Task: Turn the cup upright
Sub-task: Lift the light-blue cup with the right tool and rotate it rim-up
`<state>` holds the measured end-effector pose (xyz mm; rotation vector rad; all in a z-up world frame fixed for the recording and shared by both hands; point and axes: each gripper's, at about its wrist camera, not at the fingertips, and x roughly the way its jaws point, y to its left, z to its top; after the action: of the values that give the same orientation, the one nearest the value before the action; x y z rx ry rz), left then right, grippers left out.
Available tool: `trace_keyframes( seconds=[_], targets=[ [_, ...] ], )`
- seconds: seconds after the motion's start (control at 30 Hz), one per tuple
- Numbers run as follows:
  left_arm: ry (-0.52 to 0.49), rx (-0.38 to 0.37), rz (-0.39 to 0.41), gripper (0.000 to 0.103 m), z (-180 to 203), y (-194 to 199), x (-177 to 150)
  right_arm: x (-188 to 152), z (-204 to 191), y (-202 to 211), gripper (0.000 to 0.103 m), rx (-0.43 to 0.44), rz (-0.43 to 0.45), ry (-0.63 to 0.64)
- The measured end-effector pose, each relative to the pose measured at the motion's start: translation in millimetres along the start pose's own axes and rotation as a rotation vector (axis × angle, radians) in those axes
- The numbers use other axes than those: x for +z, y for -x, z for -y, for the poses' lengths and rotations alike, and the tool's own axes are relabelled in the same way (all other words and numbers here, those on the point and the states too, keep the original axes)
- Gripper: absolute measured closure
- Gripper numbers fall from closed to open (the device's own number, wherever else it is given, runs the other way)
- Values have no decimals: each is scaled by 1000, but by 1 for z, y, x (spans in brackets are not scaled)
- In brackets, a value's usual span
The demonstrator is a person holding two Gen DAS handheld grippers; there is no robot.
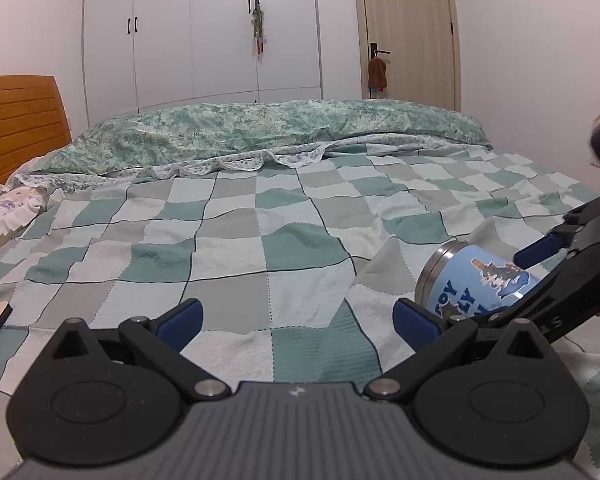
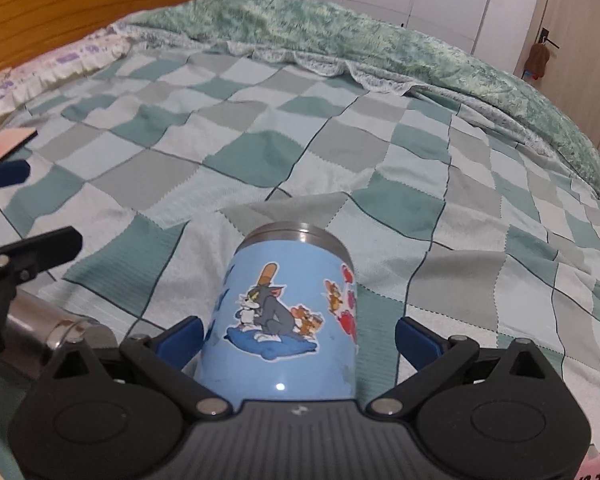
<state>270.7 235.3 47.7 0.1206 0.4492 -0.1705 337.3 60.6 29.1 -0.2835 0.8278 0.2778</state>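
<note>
A light blue cartoon-printed cup (image 2: pixel 288 316) with a steel end lies on its side on the checked bedspread (image 2: pixel 260 152). My right gripper (image 2: pixel 298 336) is open, its blue pads on either side of the cup; the left pad is close to its wall, the right pad apart from it. In the left wrist view the cup (image 1: pixel 472 280) lies at the right, with the right gripper (image 1: pixel 476 280) around it. My left gripper (image 1: pixel 298 320) is open and empty, low over the bedspread, left of the cup.
A green floral duvet (image 1: pixel 260 128) is bunched along the far side of the bed. A wooden headboard (image 1: pixel 16 120) and a pillow (image 1: pixel 4 208) are at the left. A pink flat object (image 2: pixel 4 146) lies at the left edge. Wardrobes (image 1: pixel 204 28) and a door (image 1: pixel 408 28) stand behind.
</note>
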Motion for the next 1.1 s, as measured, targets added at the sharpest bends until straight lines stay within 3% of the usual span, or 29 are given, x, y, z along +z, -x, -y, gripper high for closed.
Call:
trace_keyframes(
  seconds=[0.13, 0.6, 1.1],
  targets=[
    [-4, -1, -10, 0, 1, -2, -2, 6, -5, -15, 17, 12, -64, 19],
    [19, -24, -1, 0, 8, 10, -2, -9, 18, 15, 18, 59, 12, -67],
    [21, -80, 35, 0, 66, 62, 5, -61, 58, 91, 20, 62, 28, -156]
  ],
)
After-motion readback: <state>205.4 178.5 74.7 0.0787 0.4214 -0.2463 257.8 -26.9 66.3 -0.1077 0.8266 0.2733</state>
